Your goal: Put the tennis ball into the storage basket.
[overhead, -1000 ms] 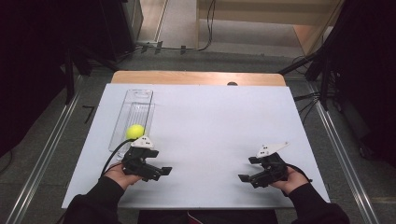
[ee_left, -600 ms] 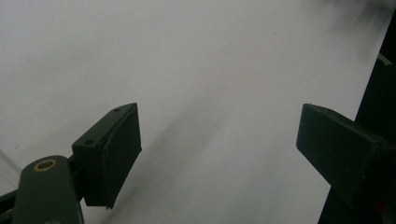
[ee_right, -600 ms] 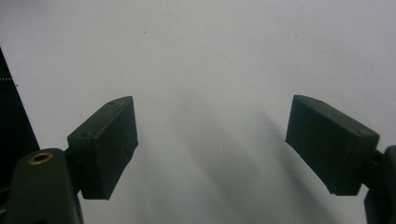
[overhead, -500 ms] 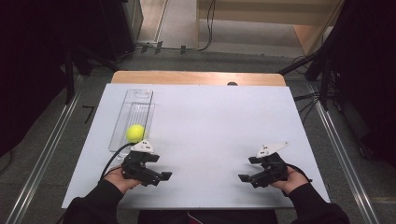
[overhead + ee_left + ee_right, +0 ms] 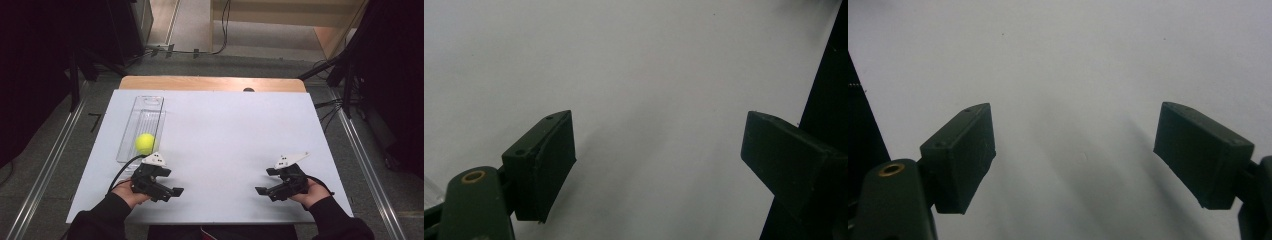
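- Your left gripper (image 5: 172, 186) hovers low over the white worktop (image 5: 225, 135), jaws apart, holding nothing.
- Your right gripper (image 5: 264, 182) likewise gapes empty.
- The yellow ball (image 5: 145, 143) sits in the clear tray (image 5: 145, 117), just beyond your left gripper.

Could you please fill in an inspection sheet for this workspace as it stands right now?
Surface: white tabletop, bare across the middle.
Job's things: yellow ball lies in a clear plastic tray, near its front end.
Clutter: nothing seen.
Grippers: left gripper and right gripper held low over the table's front edge, jaws open, nothing between them.
Cables: black cable trails from the left gripper.
Surroundings: wooden board beyond the far edge; metal rails on the floor alongside.
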Motion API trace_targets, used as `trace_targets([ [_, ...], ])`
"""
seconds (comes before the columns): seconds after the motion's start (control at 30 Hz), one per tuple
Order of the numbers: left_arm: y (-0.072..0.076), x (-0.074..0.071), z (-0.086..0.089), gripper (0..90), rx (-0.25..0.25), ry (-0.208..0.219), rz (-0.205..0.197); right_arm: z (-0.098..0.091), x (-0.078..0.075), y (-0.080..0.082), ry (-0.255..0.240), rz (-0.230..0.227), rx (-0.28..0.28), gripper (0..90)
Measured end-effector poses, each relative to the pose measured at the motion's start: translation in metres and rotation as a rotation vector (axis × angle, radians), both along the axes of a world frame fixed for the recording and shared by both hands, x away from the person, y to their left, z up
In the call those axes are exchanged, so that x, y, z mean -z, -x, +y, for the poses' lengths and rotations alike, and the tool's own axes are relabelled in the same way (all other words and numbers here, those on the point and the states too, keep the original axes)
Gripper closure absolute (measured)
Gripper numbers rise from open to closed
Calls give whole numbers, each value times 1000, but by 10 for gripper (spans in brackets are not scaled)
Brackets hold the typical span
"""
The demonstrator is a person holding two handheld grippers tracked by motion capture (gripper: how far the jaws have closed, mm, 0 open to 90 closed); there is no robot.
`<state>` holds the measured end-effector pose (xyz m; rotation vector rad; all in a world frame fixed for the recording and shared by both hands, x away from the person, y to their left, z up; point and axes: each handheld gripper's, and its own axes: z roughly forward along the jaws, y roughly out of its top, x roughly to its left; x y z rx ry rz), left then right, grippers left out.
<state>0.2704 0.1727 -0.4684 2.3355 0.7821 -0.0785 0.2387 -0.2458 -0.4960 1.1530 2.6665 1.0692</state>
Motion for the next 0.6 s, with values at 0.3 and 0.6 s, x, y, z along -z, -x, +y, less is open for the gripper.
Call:
trace_targets([
  [0.3,0,0,-1,149,2,0,0,0,0,0,0,0,1,147],
  [0.6,0,0,-1,149,1,1,2,0,0,0,4,-1,0,148],
])
